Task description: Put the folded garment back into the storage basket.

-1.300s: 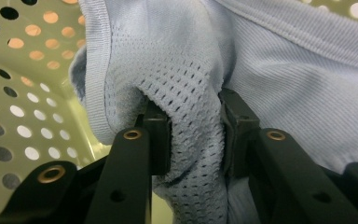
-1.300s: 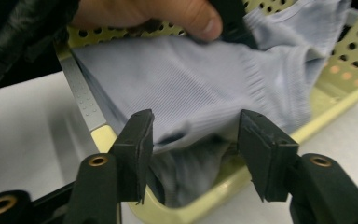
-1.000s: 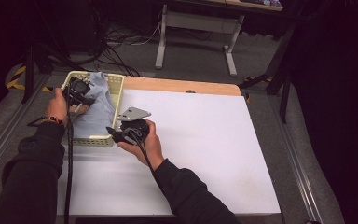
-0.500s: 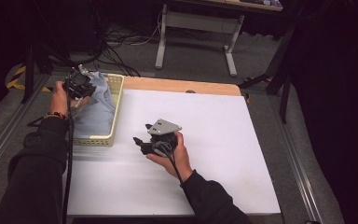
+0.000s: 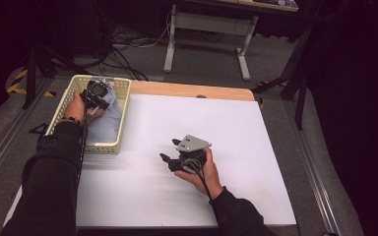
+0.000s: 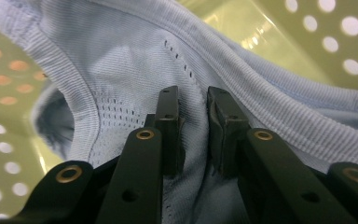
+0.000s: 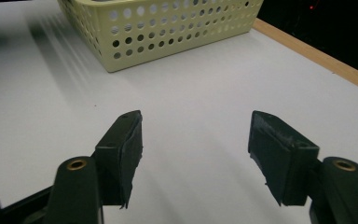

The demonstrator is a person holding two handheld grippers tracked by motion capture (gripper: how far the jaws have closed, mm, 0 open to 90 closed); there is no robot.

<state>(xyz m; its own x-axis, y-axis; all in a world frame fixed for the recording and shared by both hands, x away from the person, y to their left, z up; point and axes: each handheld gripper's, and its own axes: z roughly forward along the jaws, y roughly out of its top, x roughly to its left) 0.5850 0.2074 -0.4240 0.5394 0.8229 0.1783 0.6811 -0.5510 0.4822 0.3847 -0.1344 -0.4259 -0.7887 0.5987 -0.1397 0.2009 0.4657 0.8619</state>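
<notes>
The left gripper [image 6: 193, 135] has just been closing, and its jaws now pinch a fold of the light blue garment [image 6: 121, 60] lying in the yellow basket [image 5: 123, 105]; the cloth bunches between and ahead of the pads, so a lift out looks ready. Since a second ago the right gripper [image 7: 196, 158] has drawn away from the basket, jaws released and holding nothing. Ahead of those jaws lies bare white desk [image 7: 191, 93], then the basket wall beyond; the wooden edge runs off to their right.
</notes>
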